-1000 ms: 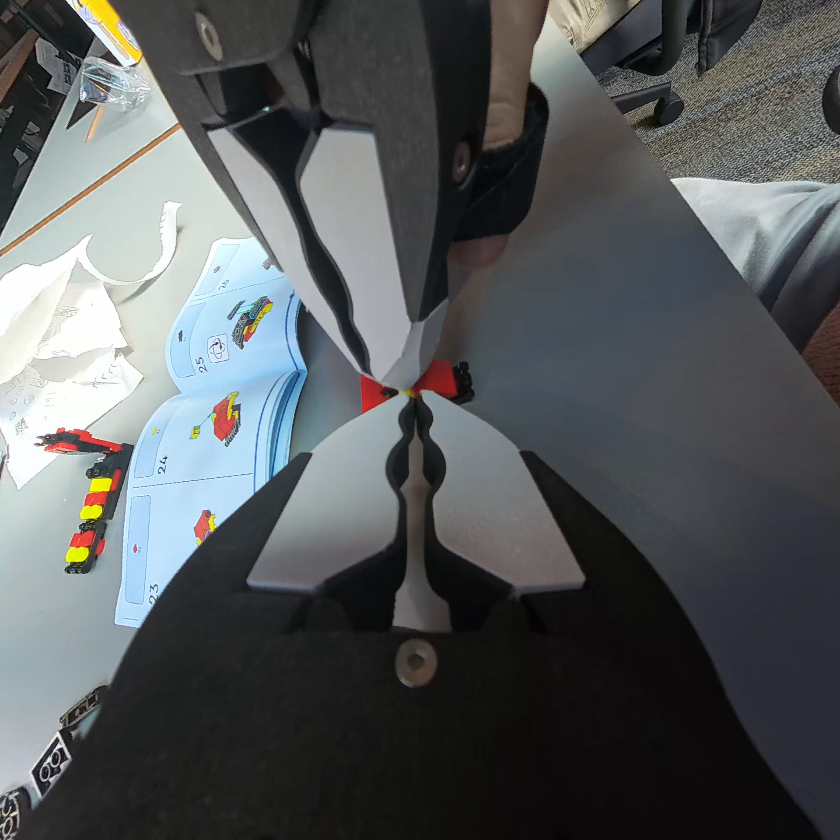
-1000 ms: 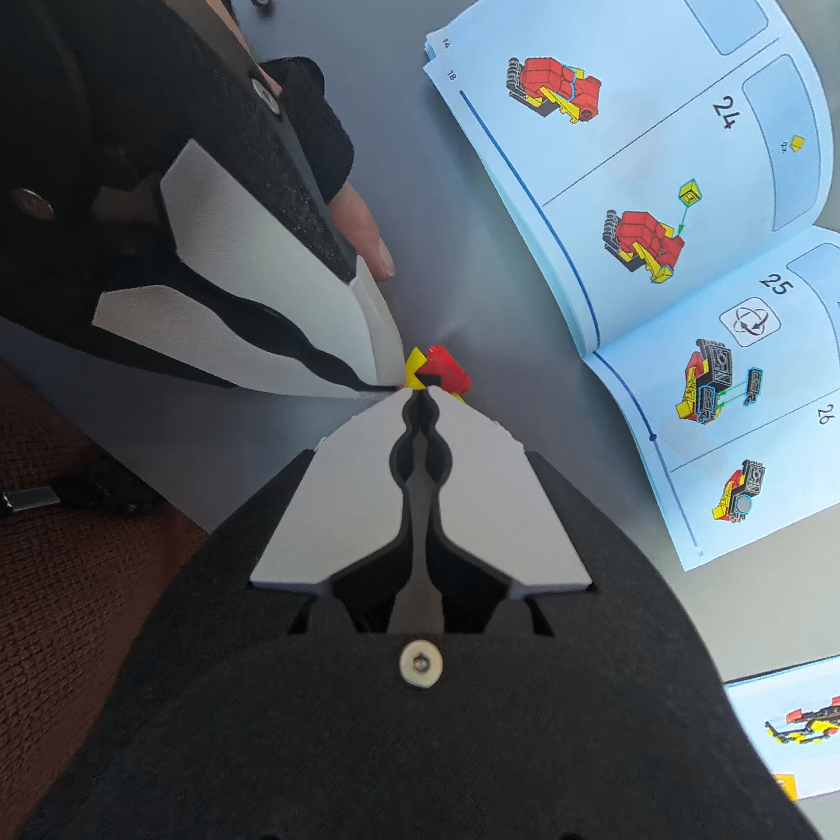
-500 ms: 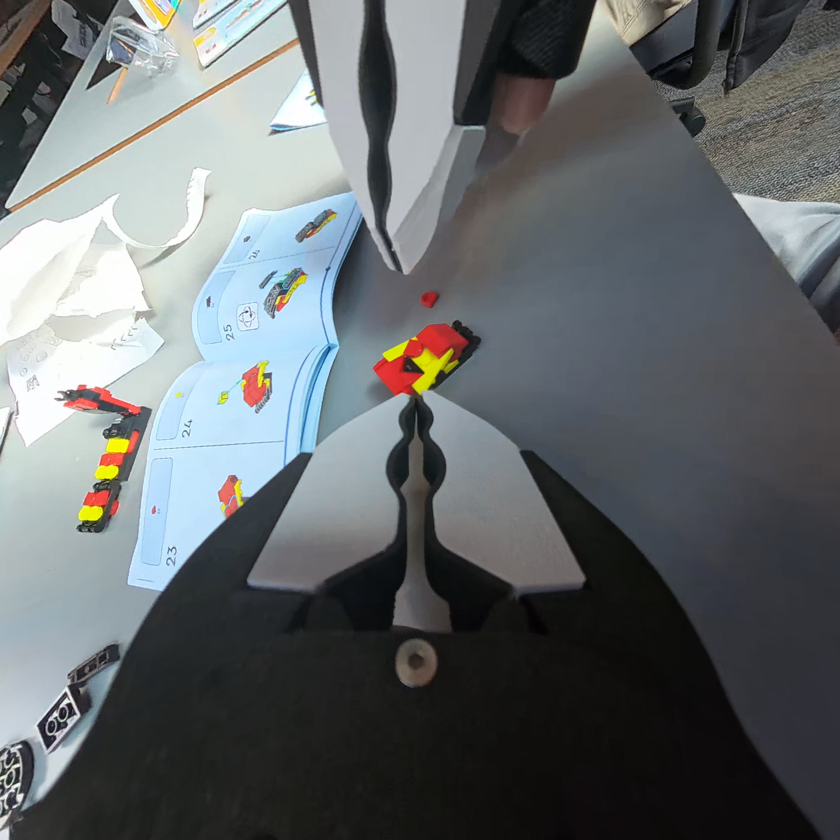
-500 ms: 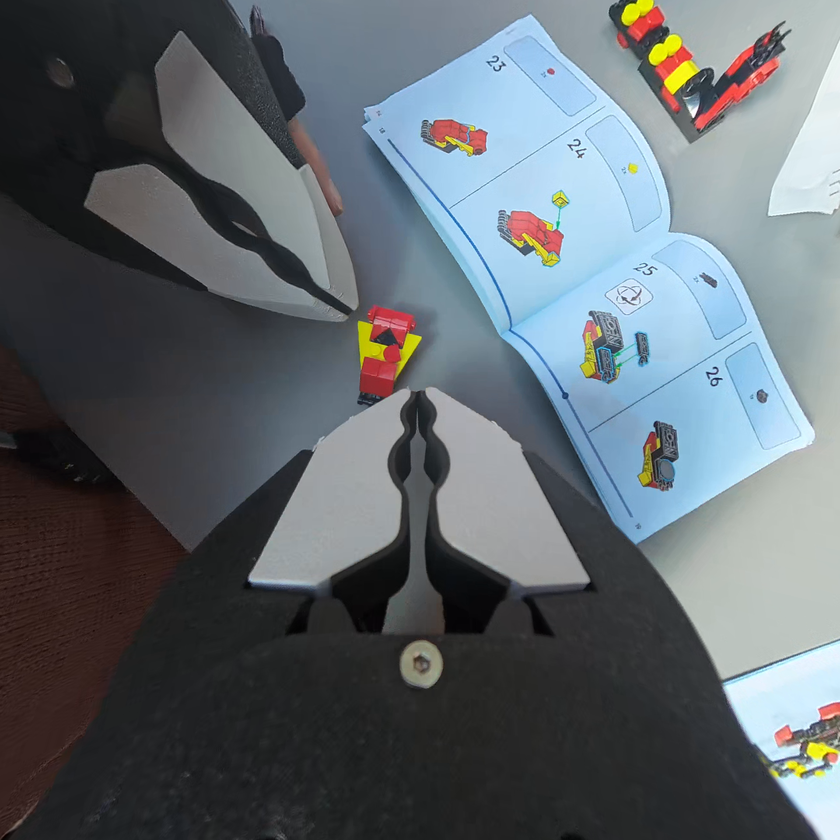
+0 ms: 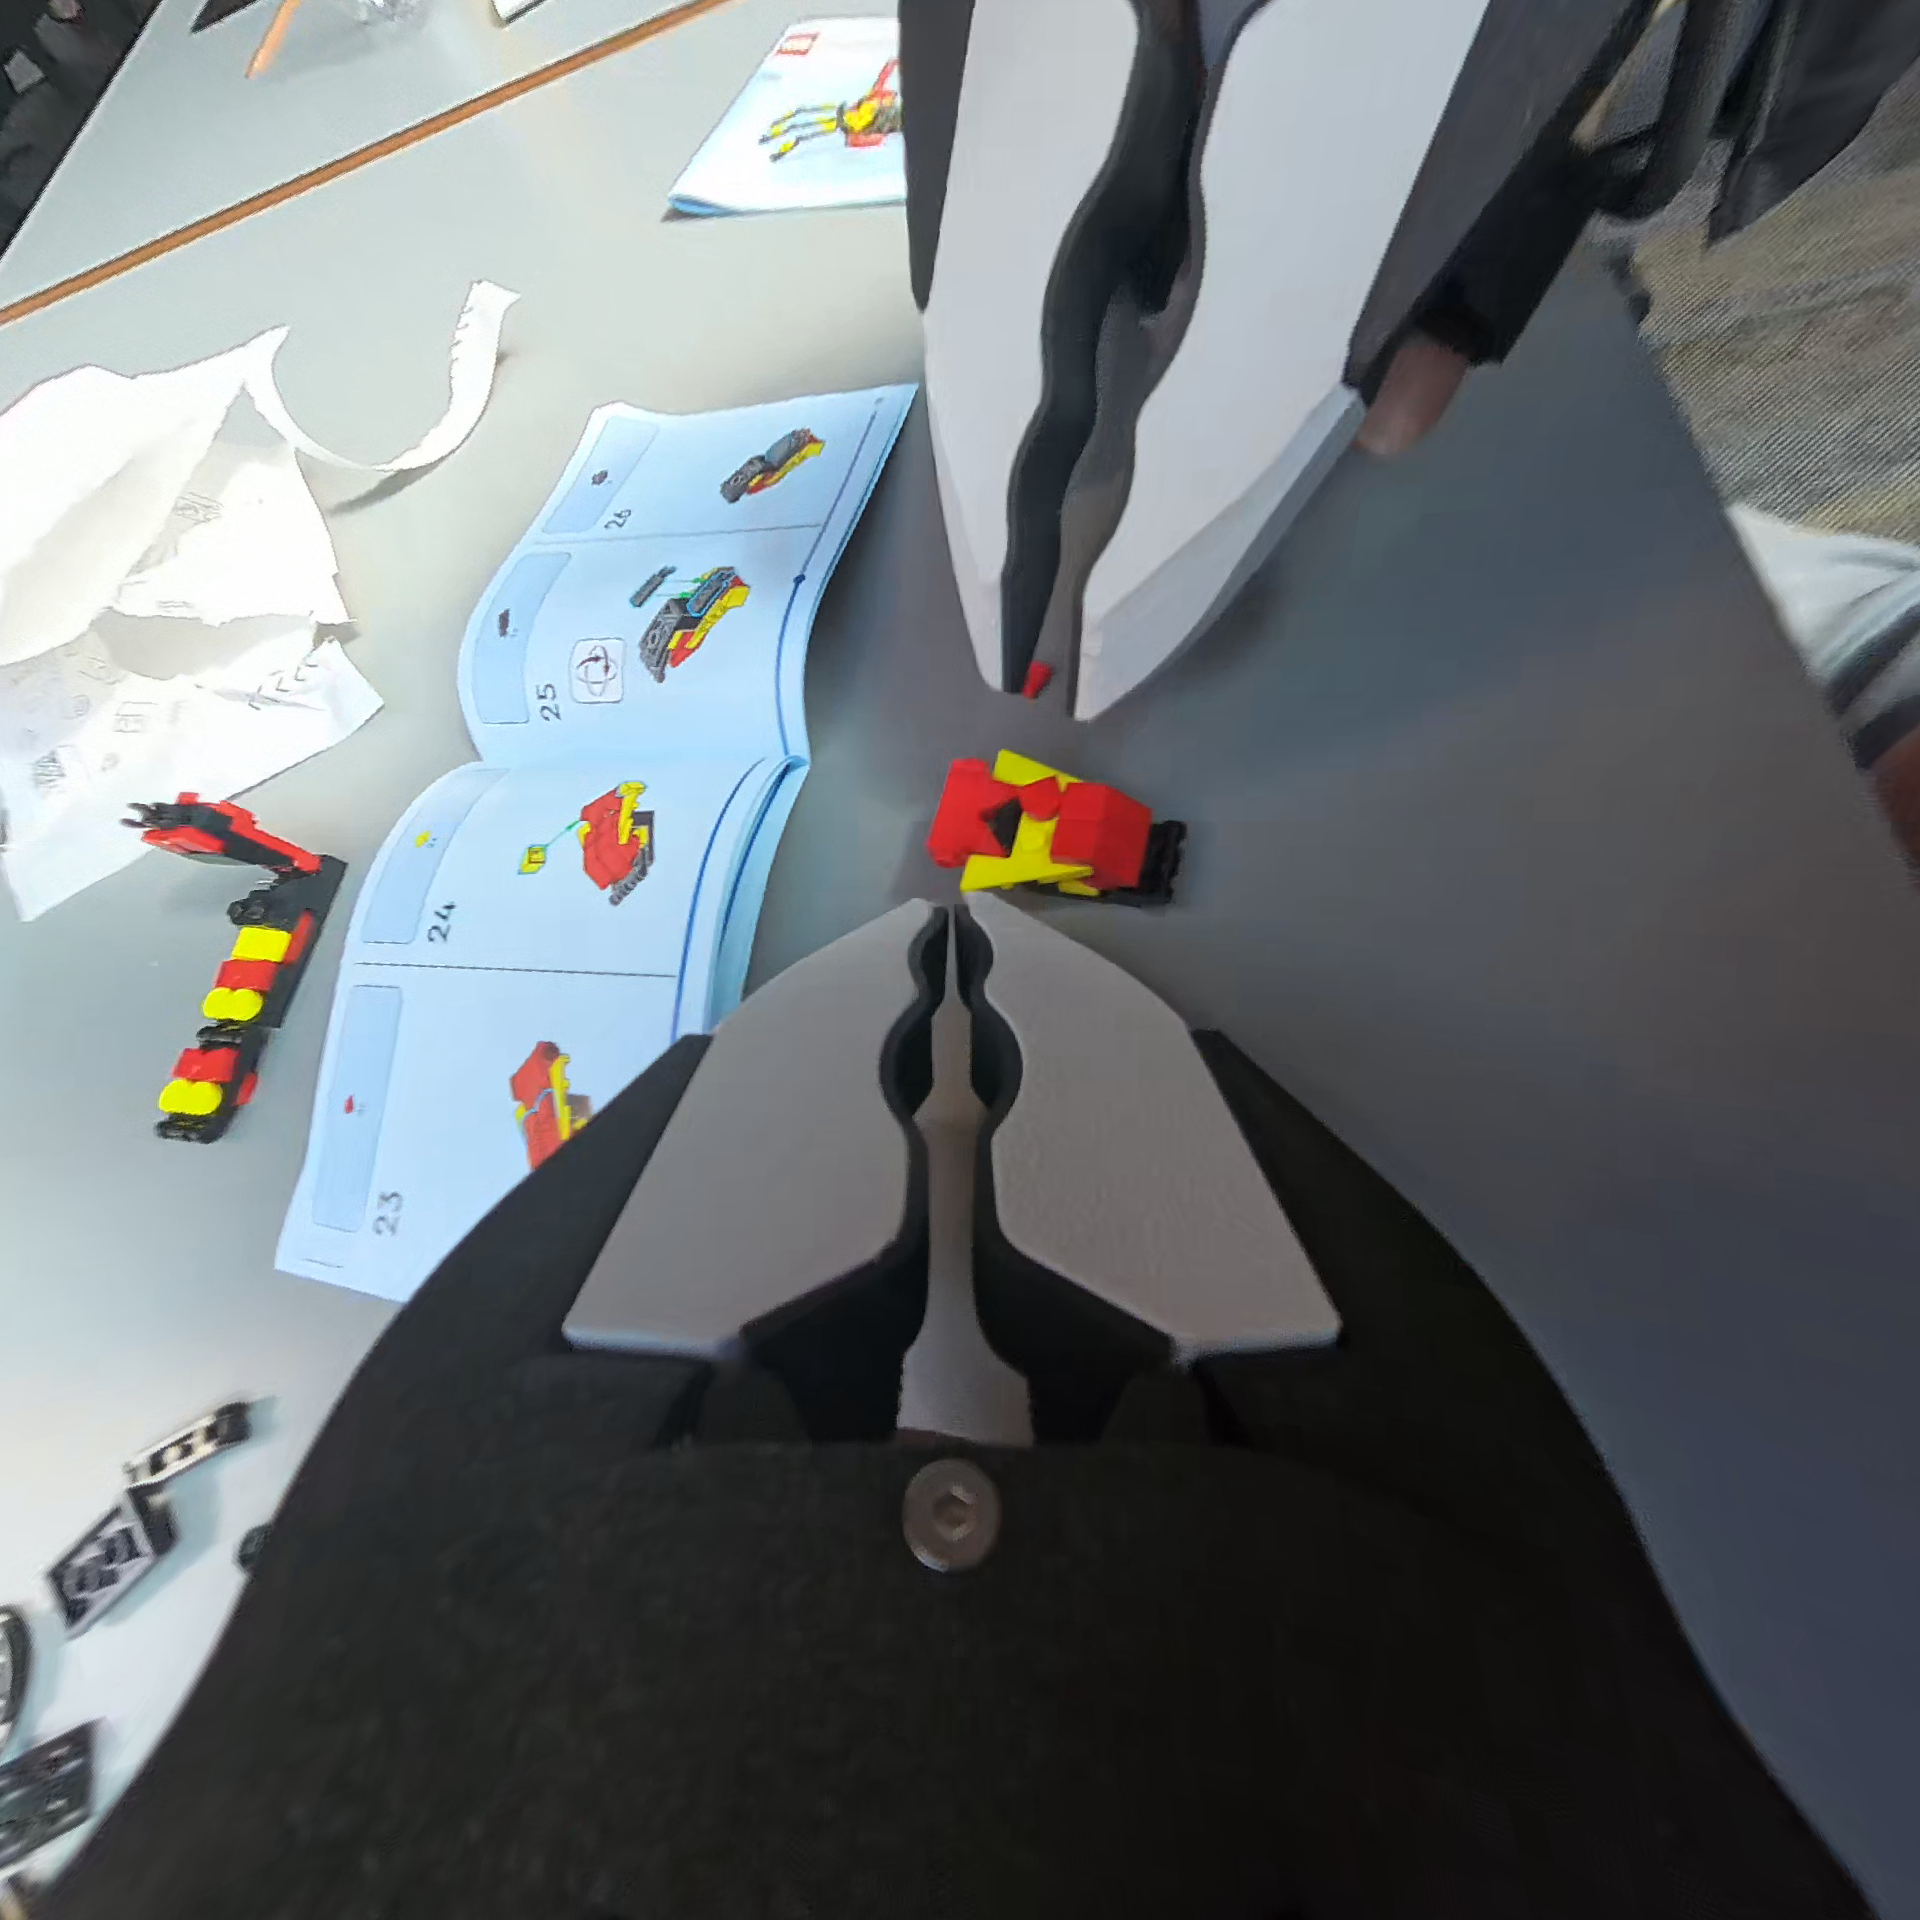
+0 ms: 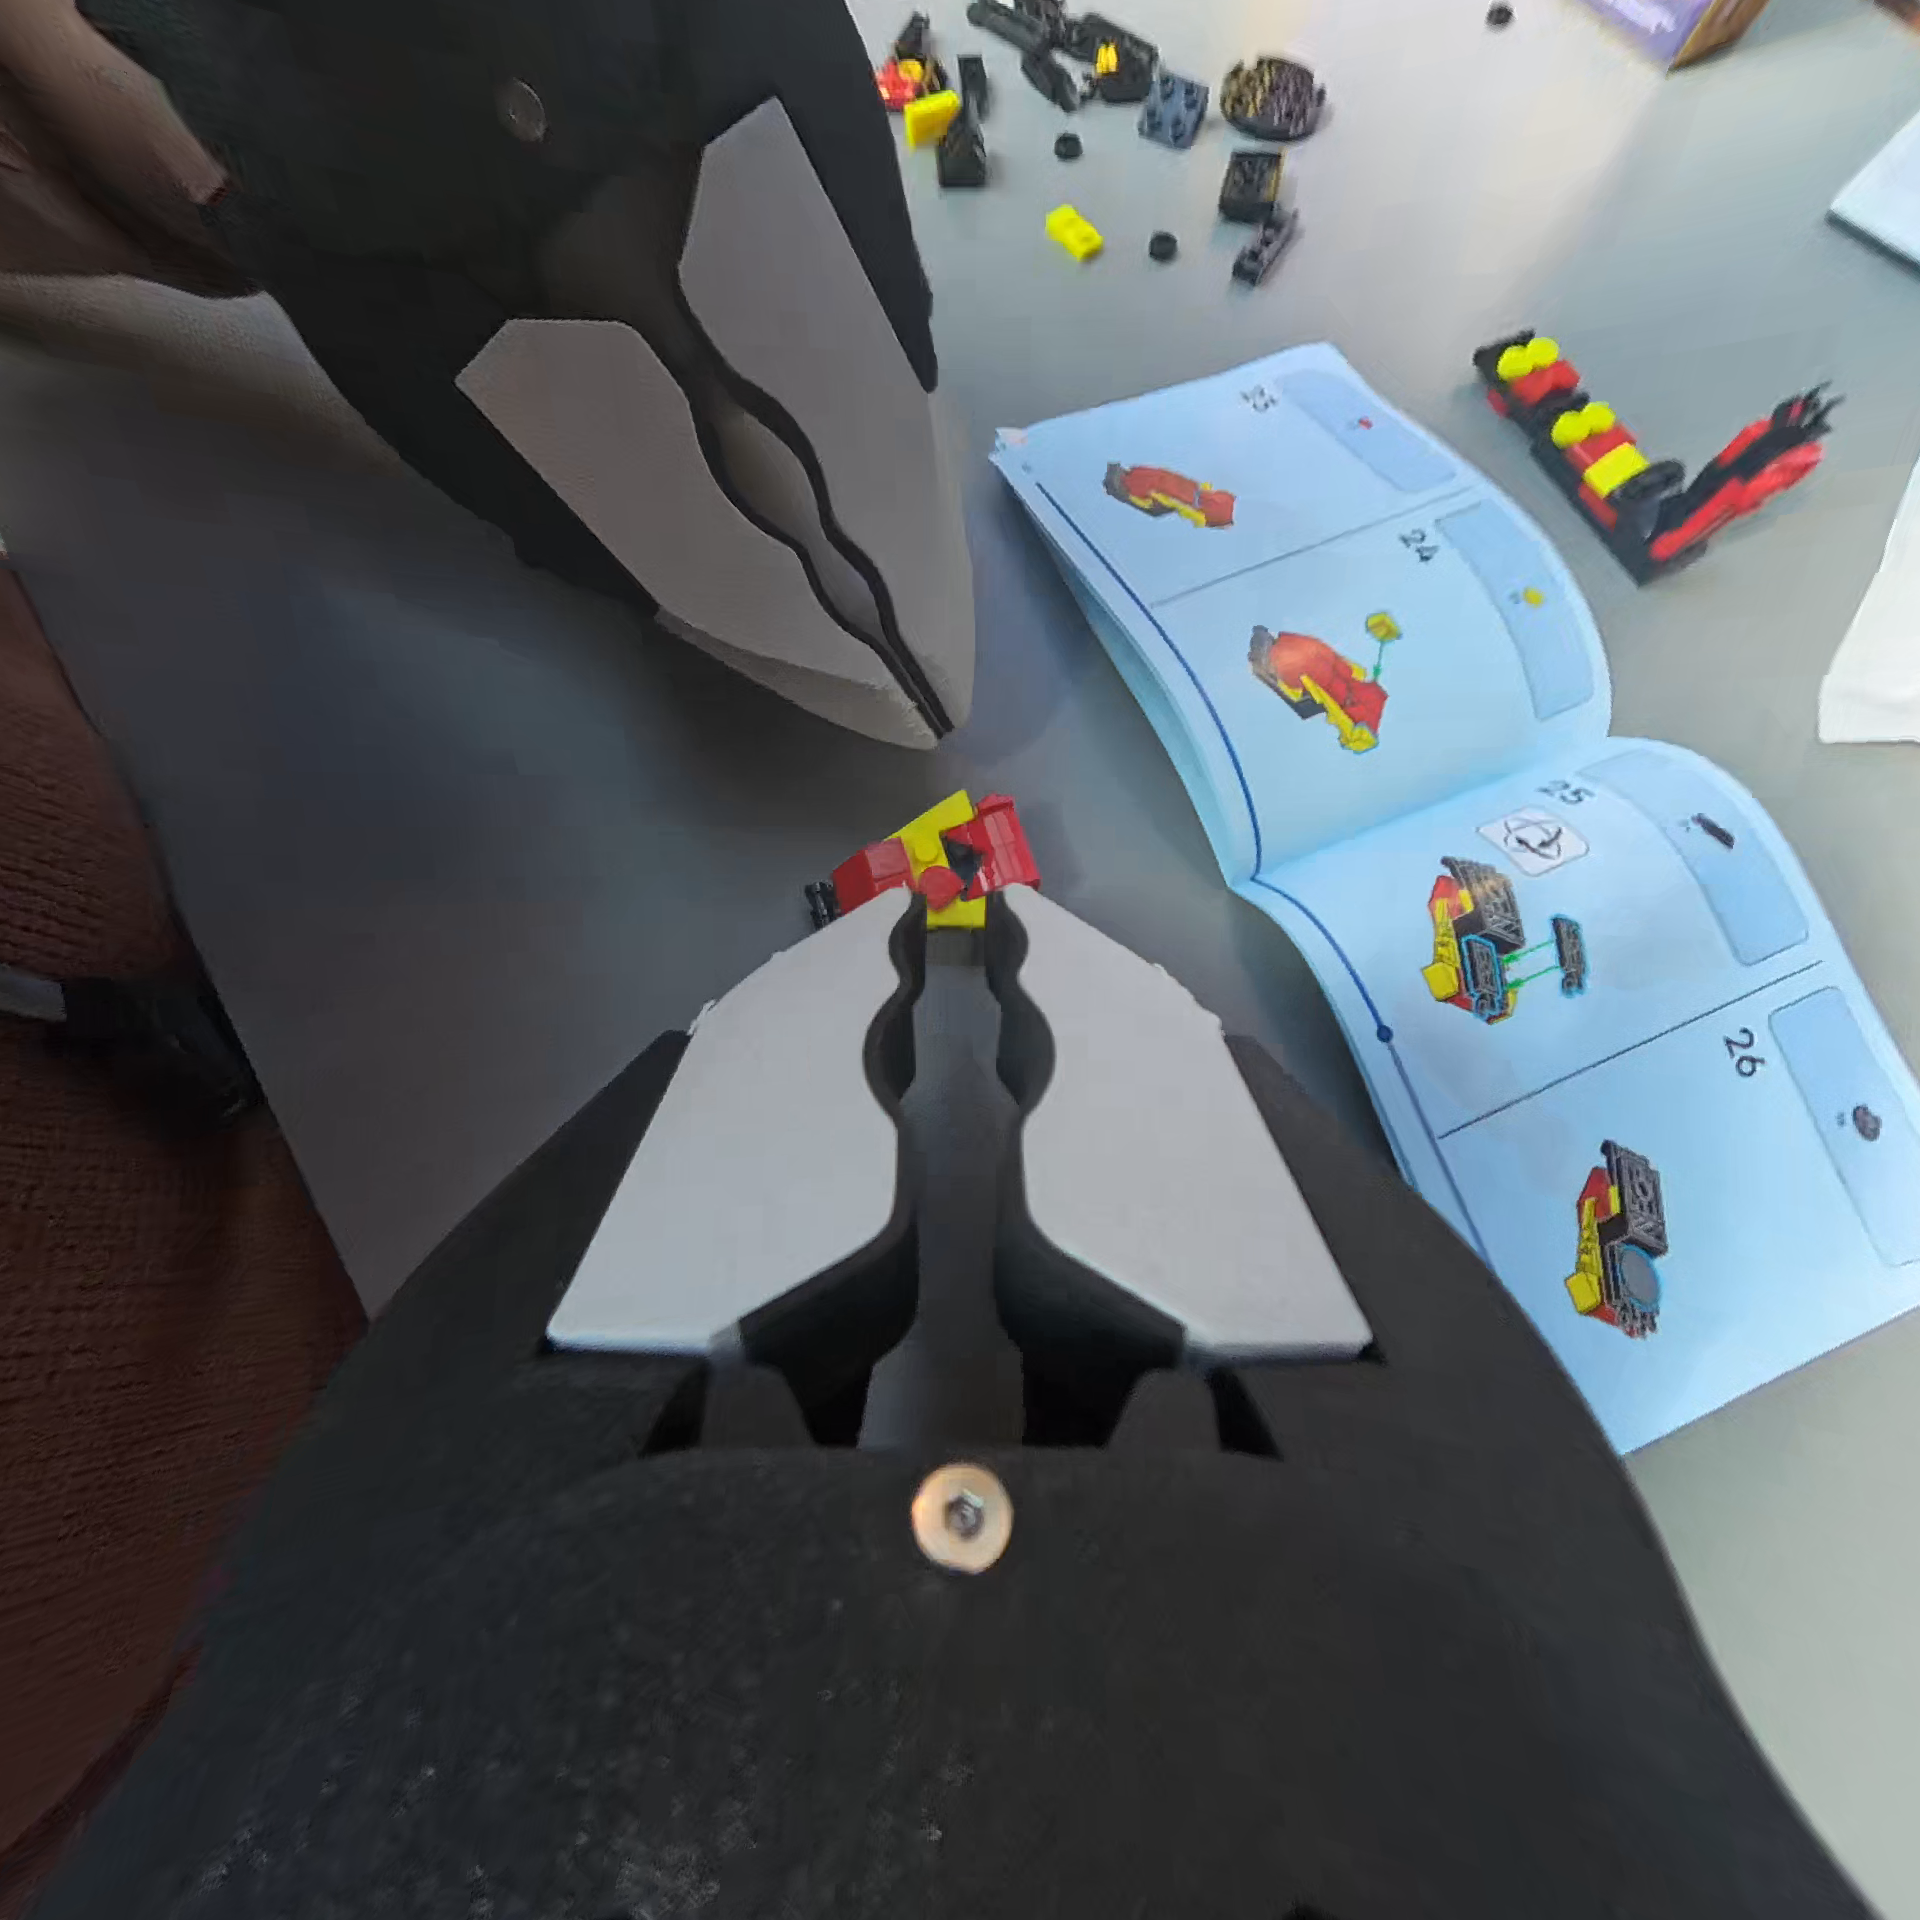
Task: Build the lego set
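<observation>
A small red, yellow and black lego sub-assembly [image 5: 1049, 831] [image 6: 935, 862] lies on the grey table between the two grippers. My left gripper [image 5: 951, 909] is shut and empty, its tips just short of the assembly; it also shows in the right wrist view [image 6: 935, 727]. My right gripper [image 6: 956, 909] has its fingers a narrow gap apart, closed on a small red piece [image 5: 1034, 681] [image 6: 940, 886] at the tips. In the left wrist view the right gripper [image 5: 1044, 696] points down at the table just beyond the assembly.
An open blue instruction booklet [image 5: 582, 831] [image 6: 1455, 831] lies beside the assembly. A long red, yellow and black build [image 5: 239, 956] [image 6: 1621, 457] lies past it. Loose pieces [image 6: 1091, 125] are scattered at the far side. Torn white paper [image 5: 135, 520] and a second booklet [image 5: 800, 135] lie farther off. Only a small space, under 4 cm, lies between the two pairs of fingers.
Both grippers let go of the assembly, which now rests on the table. The small red piece lay loose on the table half a second ago; it is now between the right gripper's tips.
</observation>
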